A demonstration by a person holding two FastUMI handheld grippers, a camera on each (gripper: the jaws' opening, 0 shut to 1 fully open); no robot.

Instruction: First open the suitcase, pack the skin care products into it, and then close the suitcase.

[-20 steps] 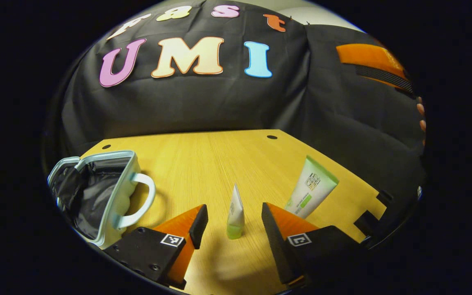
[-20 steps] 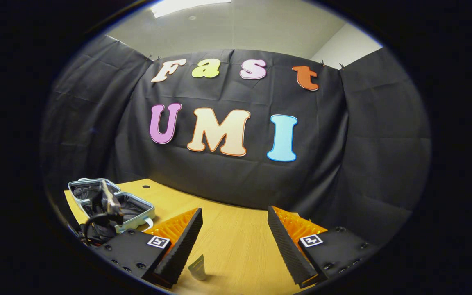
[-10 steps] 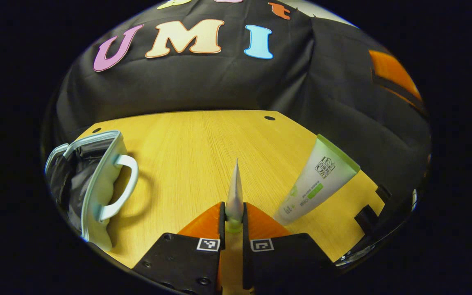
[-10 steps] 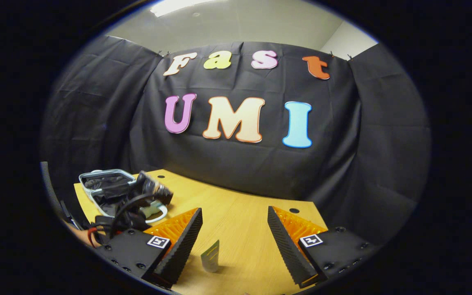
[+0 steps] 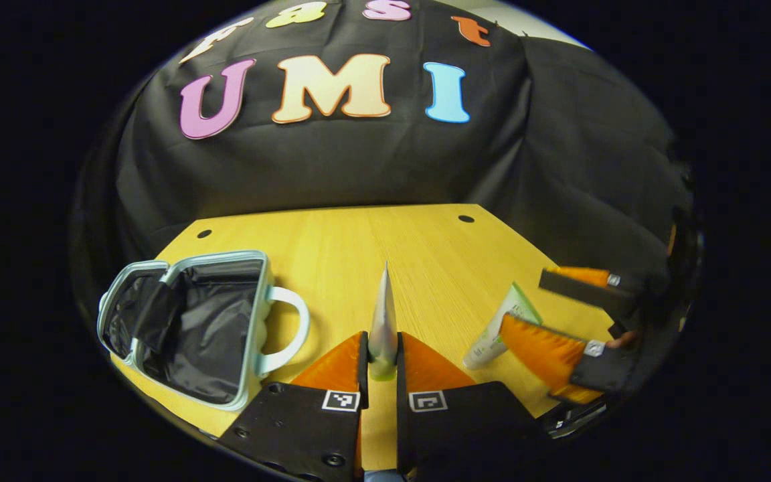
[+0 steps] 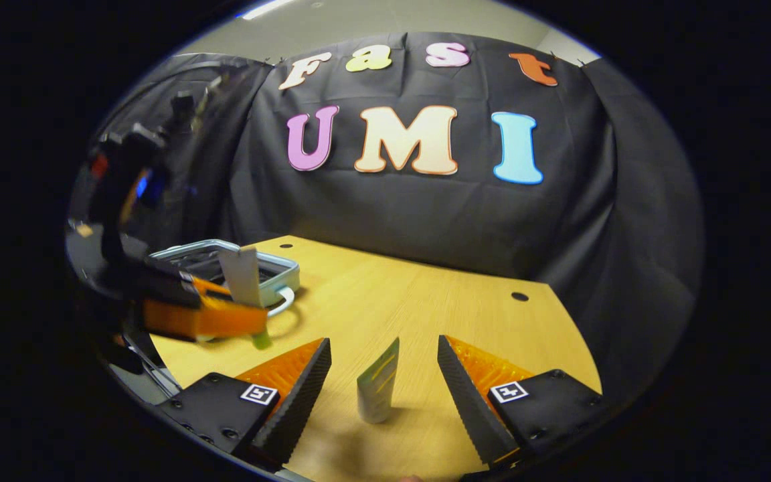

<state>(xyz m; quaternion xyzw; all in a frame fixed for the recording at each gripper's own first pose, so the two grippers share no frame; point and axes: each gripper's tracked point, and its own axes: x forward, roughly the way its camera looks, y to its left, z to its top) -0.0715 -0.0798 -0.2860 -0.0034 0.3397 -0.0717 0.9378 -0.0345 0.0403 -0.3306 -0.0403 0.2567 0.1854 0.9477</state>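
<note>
Though unclamped, large tube (image 6: 377, 381) between right claw (image 6: 384, 375) fingers.

I count two tubes, the small tube (image 5: 383, 314) and the bigger tube (image 6: 378, 381), one open suitcase (image 5: 191, 328), two claws, left claw (image 5: 380, 358) and right claw (image 6: 384, 391), one desk (image 5: 419, 248).
</note>
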